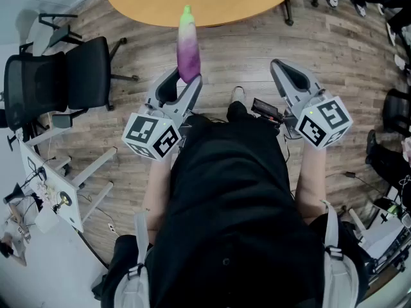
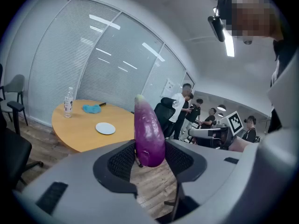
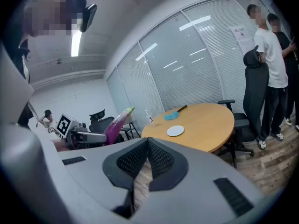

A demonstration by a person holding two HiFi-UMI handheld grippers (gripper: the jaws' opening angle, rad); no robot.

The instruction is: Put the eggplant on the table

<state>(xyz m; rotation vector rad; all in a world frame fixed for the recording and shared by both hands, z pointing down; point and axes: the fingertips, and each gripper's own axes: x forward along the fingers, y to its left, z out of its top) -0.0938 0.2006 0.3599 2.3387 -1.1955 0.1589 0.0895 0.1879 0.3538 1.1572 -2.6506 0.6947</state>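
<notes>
A purple eggplant [image 1: 188,49] with a green tip stands up between the jaws of my left gripper [image 1: 182,84], which is shut on its lower end; the left gripper view shows the eggplant [image 2: 148,133] pinched between both black pads. It hangs above the wooden floor, just short of the round wooden table [image 1: 154,2]. My right gripper [image 1: 287,77] is held level beside it, shut with nothing between its pads [image 3: 147,158]. From the right gripper view the eggplant [image 3: 117,120] is off to the left and the table [image 3: 205,125] lies ahead.
On the table are a white plate [image 2: 105,128], a blue cloth [image 2: 91,108] and a water bottle [image 2: 68,102]. A black office chair [image 1: 61,79] stands at the left, more chairs at the right [image 3: 254,92]. Several people [image 2: 182,107] stand beyond the table.
</notes>
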